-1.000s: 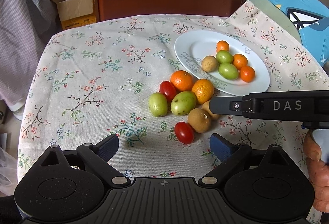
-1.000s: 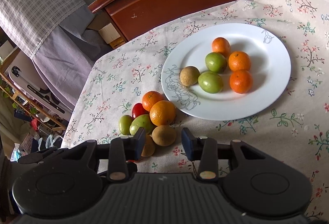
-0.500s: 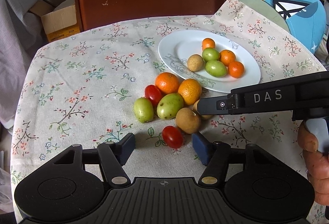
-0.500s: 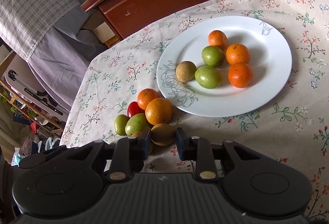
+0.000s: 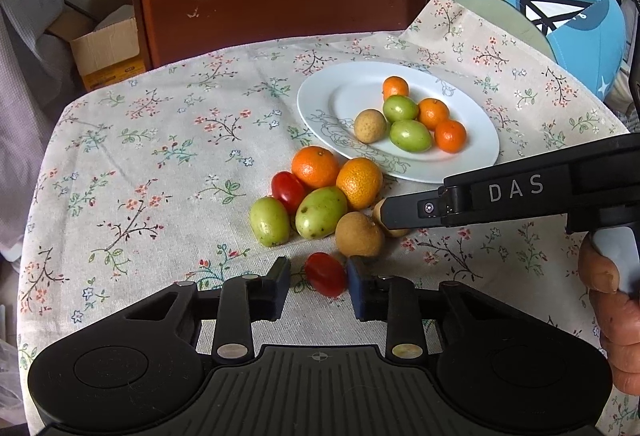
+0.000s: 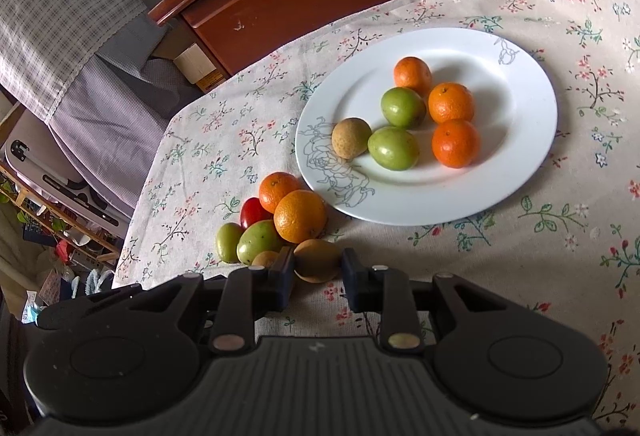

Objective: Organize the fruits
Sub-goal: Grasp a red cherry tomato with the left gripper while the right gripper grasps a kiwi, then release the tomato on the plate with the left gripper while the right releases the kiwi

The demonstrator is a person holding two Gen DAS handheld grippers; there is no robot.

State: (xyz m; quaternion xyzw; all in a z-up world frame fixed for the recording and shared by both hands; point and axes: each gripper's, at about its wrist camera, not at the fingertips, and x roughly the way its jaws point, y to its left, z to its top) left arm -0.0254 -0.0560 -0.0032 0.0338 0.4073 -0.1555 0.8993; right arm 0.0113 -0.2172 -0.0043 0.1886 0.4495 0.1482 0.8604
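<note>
Red tomato (image 5: 326,274) between closing left tongs (image 5: 318,286); right tongs (image 6: 318,272) pinch longan (image 6: 318,260).

My left gripper (image 5: 318,286) has just been closing from wide open around the small red cherry tomato (image 5: 326,274); its right pad touches, the left shows a gap. My right gripper (image 6: 316,272) has clamped onto the round tan-brown longan (image 6: 317,260).
</note>
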